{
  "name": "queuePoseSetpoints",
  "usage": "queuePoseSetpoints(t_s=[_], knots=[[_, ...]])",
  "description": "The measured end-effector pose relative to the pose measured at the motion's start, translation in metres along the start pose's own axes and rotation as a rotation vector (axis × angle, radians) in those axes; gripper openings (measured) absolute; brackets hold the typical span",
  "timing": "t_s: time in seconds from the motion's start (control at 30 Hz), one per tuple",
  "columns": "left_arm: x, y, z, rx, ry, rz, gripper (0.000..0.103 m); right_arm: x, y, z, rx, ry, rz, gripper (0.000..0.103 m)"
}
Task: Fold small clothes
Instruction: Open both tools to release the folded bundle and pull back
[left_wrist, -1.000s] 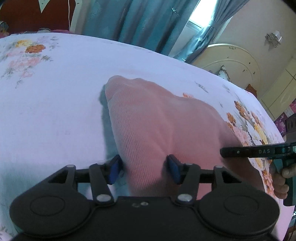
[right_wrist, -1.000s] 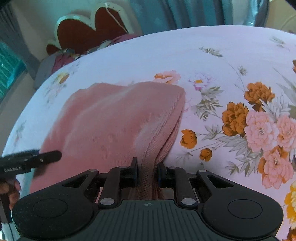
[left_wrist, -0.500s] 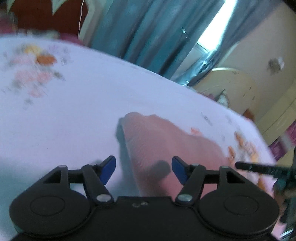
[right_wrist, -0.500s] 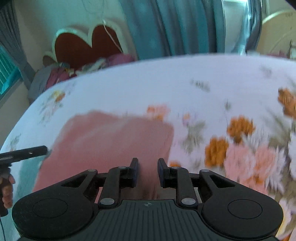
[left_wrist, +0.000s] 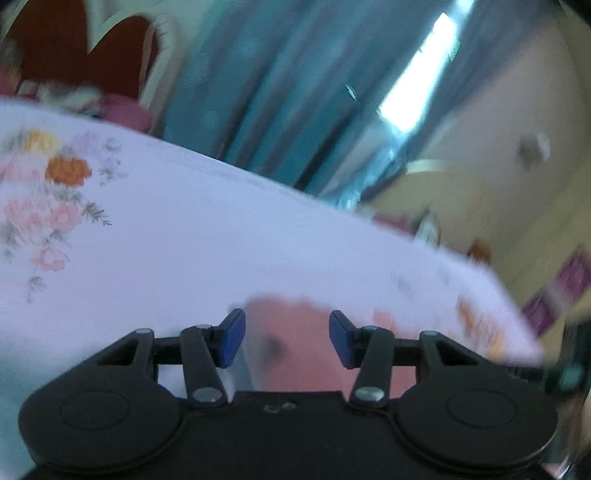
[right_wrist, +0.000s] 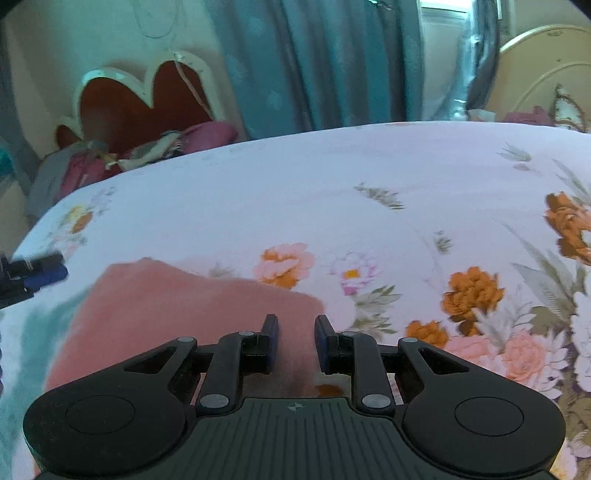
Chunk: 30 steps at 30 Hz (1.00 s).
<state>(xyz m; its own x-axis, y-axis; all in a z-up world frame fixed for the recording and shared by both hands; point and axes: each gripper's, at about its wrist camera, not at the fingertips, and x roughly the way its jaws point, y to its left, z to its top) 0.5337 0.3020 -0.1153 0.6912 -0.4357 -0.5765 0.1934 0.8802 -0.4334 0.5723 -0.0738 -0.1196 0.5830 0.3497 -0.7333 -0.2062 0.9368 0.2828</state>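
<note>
Pink garment (right_wrist: 184, 314) flat on floral bedsheet (right_wrist: 369, 184) (both hand-held grippers (left_wrist: 286, 339) (right_wrist: 295, 341) parted, empty)

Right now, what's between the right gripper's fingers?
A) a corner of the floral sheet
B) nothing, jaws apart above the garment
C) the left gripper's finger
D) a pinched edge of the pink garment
B: the right gripper has a bare gap between its fingers, with the pink garment lying flat on the floral sheet below.

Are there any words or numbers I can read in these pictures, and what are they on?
None can be read. The right gripper body bears only a small crosshair mark, no letters. The left gripper view is blurred, and its body shows just a small unreadable squiggle. The bedsheet has only flowers.
</note>
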Motion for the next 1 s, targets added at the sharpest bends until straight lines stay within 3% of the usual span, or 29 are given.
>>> queuePoseSetpoints(t_s=[0.07,0.13,0.2,0.33,0.5,0.6,0.7,0.77,0.9,1.0], knots=[[0.006,-0.022,-0.019,0.113,0.043,0.035,0.048,0.005,0.013,-0.007,-0.059,0.012,0.014,0.022],[0.022,-0.025,-0.028,0.165,0.114,0.124,0.050,0.019,0.024,-0.012,-0.117,0.043,-0.017,0.022],[0.023,-0.015,-0.032,0.116,0.106,0.180,0.052,0.027,0.026,-0.015,-0.148,0.053,-0.061,0.022],[0.000,-0.013,-0.031,0.090,0.065,0.191,0.049,0.017,0.034,-0.013,-0.180,0.026,-0.123,0.022],[-0.026,-0.033,-0.033,0.092,0.023,0.145,0.049,-0.004,0.042,-0.014,-0.206,0.014,-0.031,0.022],[-0.011,-0.041,-0.044,0.109,0.095,0.170,0.052,-0.005,0.049,-0.025,-0.247,0.047,0.013,0.022],[-0.013,-0.032,-0.051,0.045,0.107,0.182,0.054,0.006,0.033,-0.034,-0.211,0.100,-0.139,0.023],[-0.030,-0.038,-0.054,0.053,0.077,0.185,0.052,-0.009,0.025,-0.036,-0.163,0.072,-0.159,0.023],[-0.063,-0.053,-0.074,0.058,0.052,0.172,0.052,-0.053,0.042,-0.053,-0.215,0.006,-0.035,0.023],[-0.076,-0.068,-0.099,0.079,0.073,0.178,0.052,-0.071,0.061,-0.081,-0.323,0.014,0.068,0.022]])
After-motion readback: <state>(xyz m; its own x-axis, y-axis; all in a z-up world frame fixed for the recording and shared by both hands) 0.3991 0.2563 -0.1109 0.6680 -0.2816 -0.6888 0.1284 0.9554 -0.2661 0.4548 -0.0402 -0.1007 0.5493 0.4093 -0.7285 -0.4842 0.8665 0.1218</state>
